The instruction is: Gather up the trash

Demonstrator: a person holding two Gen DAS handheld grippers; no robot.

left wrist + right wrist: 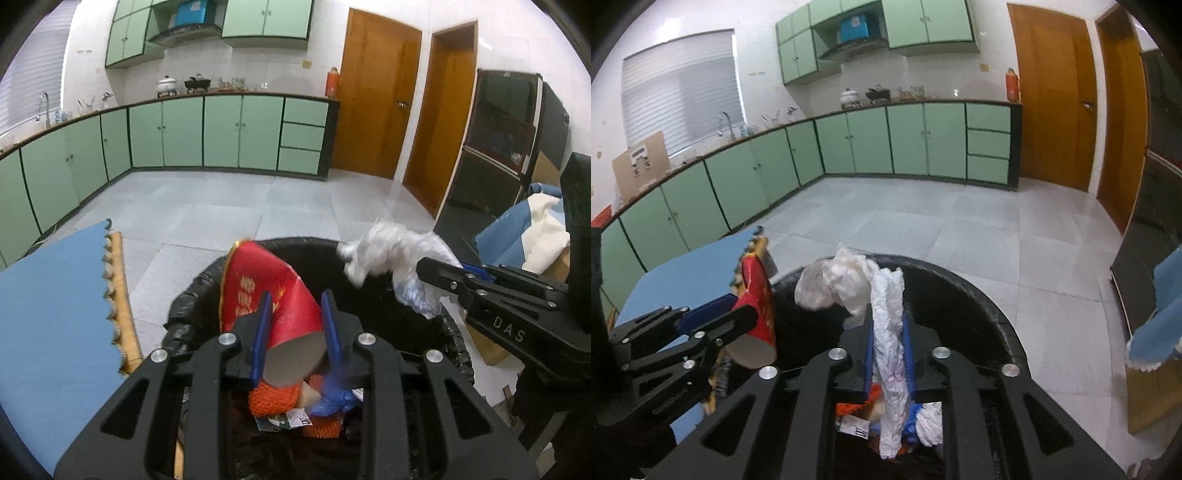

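Left gripper: clamped on the red cup, blue fingers pressing both sides of it; held above the bin.
Red cup: tilted, open end facing the near side, gold print on its wall.
Right gripper: clamped on a white wrapper, held over the bin opening.
White wrapper: crumpled; the upper part bulges past the fingertips, the lower part hangs down between the fingers.
Bin: black liner; contains orange mesh, a blue scrap and paper bits.
Blue mat: left of the bin.
Floor: pale tiles, green cabinets at the far side.
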